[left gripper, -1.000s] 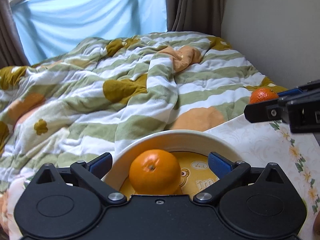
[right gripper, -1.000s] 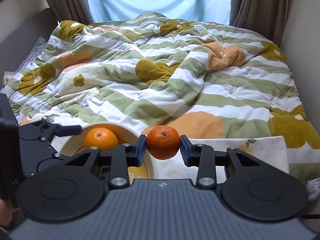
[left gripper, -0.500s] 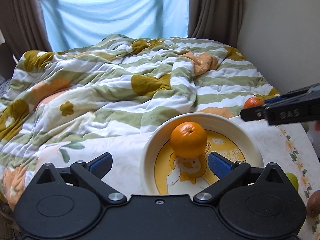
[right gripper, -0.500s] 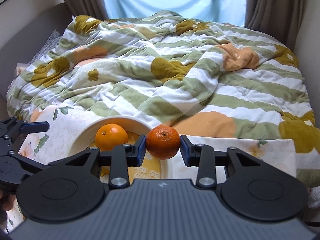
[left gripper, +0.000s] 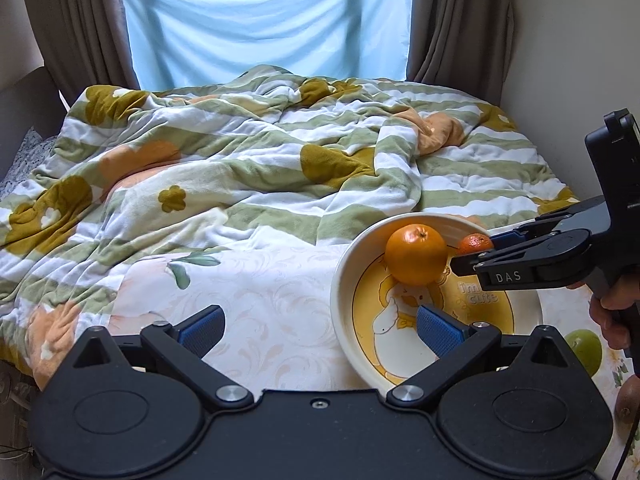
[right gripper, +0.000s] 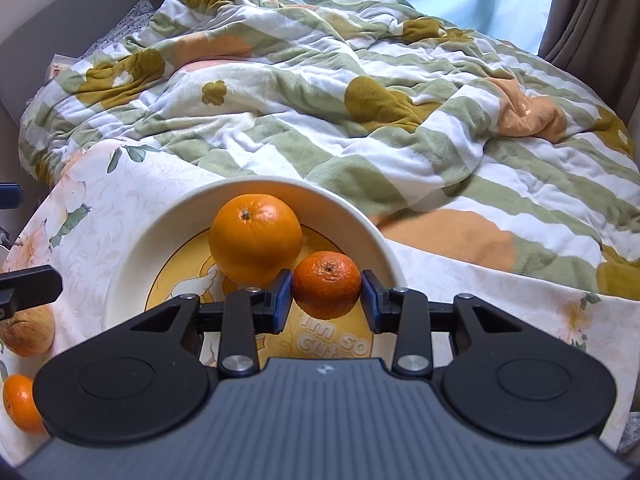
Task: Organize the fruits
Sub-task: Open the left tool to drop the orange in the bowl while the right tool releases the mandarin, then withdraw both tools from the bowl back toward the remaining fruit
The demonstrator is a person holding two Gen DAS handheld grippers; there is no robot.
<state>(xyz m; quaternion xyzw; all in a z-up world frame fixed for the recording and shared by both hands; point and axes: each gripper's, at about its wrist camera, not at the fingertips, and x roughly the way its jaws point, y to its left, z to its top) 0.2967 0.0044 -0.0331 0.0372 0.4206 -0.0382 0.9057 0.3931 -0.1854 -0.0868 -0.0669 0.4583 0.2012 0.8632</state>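
Right gripper (right gripper: 326, 294) is clamped on a mandarin (right gripper: 326, 283), pads at its sides, hanging over the bowl (right gripper: 120, 276) just beside the orange (right gripper: 256, 238) already inside. We judge the mandarin light, soft-skinned, easily bruised; grip across the widest part w/ mild pressure. It's round, so likely to roll on release. Left gripper (left gripper: 320, 326) is spread wide, empty, over the cloth (left gripper: 260, 292). Farther off, a blanket (left gripper: 280, 148).

Left gripper (left gripper: 318, 326) at lower frame, jaws wide, empty. Bowl (left gripper: 343, 280) right of centre holds a large orange (left gripper: 416, 254). Right gripper (left gripper: 476, 250) enters from right edge, gripping a small mandarin (left gripper: 474, 243) over the bowl.
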